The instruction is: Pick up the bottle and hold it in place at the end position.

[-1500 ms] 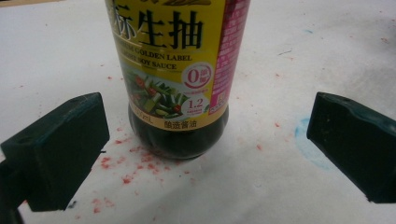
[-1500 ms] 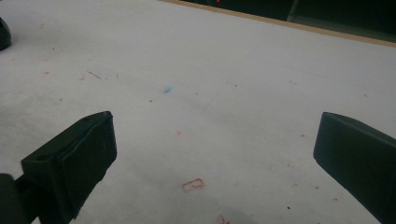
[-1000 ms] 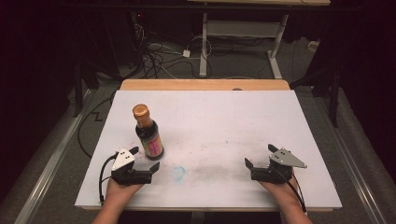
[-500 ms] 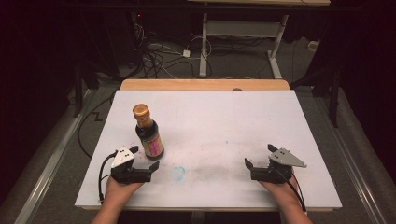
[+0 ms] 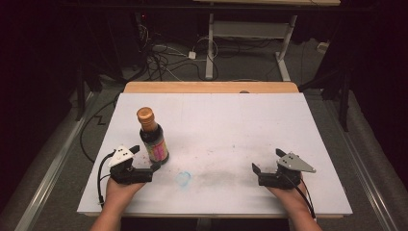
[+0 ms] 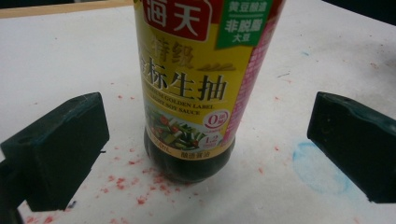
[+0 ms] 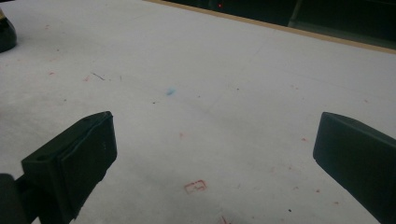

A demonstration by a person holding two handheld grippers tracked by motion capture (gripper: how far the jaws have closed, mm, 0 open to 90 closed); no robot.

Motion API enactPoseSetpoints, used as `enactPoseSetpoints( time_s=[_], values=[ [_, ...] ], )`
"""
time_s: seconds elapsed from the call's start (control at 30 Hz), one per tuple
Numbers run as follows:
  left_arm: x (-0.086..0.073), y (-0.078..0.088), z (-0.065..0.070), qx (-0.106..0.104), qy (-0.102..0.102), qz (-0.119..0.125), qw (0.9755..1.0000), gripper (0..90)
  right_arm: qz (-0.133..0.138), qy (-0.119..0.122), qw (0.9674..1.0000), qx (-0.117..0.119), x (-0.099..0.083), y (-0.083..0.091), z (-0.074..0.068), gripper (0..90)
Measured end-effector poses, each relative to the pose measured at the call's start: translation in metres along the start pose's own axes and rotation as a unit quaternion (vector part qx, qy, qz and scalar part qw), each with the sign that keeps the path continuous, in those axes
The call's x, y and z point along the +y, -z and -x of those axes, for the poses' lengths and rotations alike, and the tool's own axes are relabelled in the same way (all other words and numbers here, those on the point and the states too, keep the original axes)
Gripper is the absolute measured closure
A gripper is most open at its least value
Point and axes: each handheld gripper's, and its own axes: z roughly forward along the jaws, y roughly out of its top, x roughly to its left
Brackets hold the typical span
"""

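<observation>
A dark soy sauce bottle (image 5: 153, 140) with a bronze cap (image 5: 145, 115) and a yellow label stands upright on the white table (image 5: 231, 125), at the front left. My left gripper (image 5: 146, 159) sits just in front of it, open. In the left gripper view the bottle (image 6: 191, 93) stands between and slightly beyond the two wide-apart jaws of the left gripper (image 6: 210, 126), touching neither. My right gripper (image 5: 267, 161) rests at the front right, open with nothing between its fingers. Bare table lies ahead of the right gripper (image 7: 217, 149), and the bottle's base (image 7: 5, 35) shows at the far left.
A faint blue ring mark (image 5: 183, 178) lies on the table between the grippers, near the front edge. Small red specks dot the surface around the bottle. A wooden strip (image 5: 211, 87) borders the far edge, with cables and desk legs on the floor beyond.
My left gripper has edged slightly forward toward the bottle. The right gripper and the bottle have stayed put.
</observation>
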Motion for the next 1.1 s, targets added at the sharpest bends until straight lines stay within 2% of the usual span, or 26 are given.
enactPoseSetpoints(
  time_s=[0.1,0.5,0.77,0.9,1.1],
  values=[
    [0.003,-0.002,0.0,-0.002,0.01,0.0,1.0,0.0,0.0,-0.002,1.0,0.0,0.0,0.0,0.0,0.6],
    [0.015,-0.018,0.01,-0.007,-0.008,0.003,0.9999,0.0,-0.001,-0.004,1.0,0.001,0.0,0.0,0.0,0.5],
    [0.023,-0.023,0.015,-0.015,-0.012,0.014,0.9997,5.9,-0.002,-0.004,1.0,0.001,0.0,0.0,0.001,0.6],
    [0.026,-0.025,0.016,-0.02,-0.019,0.02,0.9994,13.1,-0.001,-0.005,1.0,0.001,0.0,0.0,0.001,0.6],
    [0.028,-0.028,0.019,-0.022,-0.022,0.02,0.9993,17.9,-0.002,-0.005,1.0,0.001,0.0,0.0,0.001,0.7]
  ],
)
